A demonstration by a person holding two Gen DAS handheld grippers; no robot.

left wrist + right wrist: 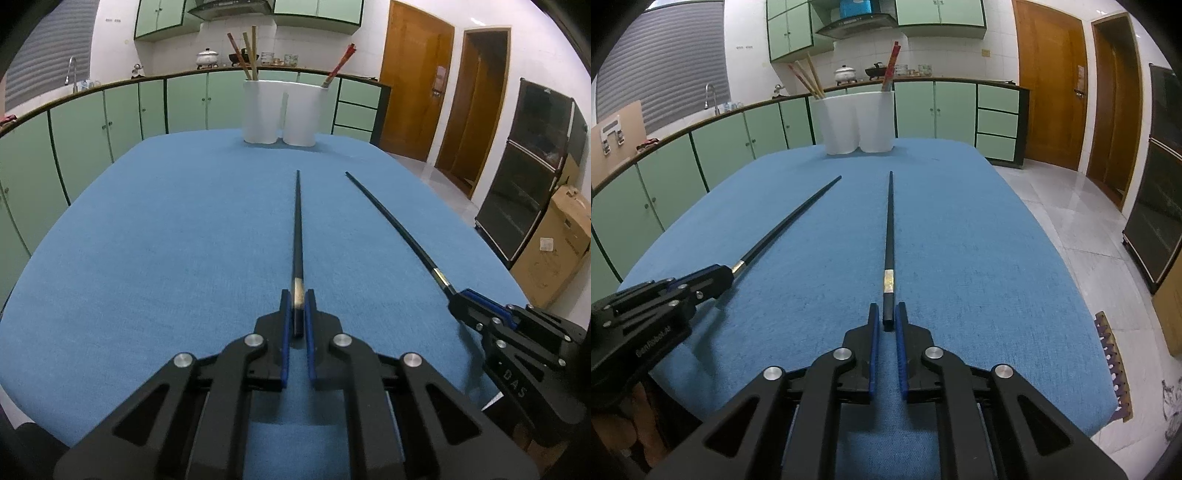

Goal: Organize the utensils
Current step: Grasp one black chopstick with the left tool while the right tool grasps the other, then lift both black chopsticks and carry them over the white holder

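Note:
Two black chopsticks point toward a white two-cup holder at the far end of the blue table. My left gripper is shut on the thick end of one black chopstick; it also shows in the right wrist view. My right gripper is shut on the end of the other black chopstick, which shows in the left wrist view. The holder has wooden chopsticks in its left cup and red ones in its right cup.
Green cabinets and a counter run behind the table. Wooden doors stand at the right, with a dark cabinet and a cardboard box on the floor. A rack hangs off the table's right edge.

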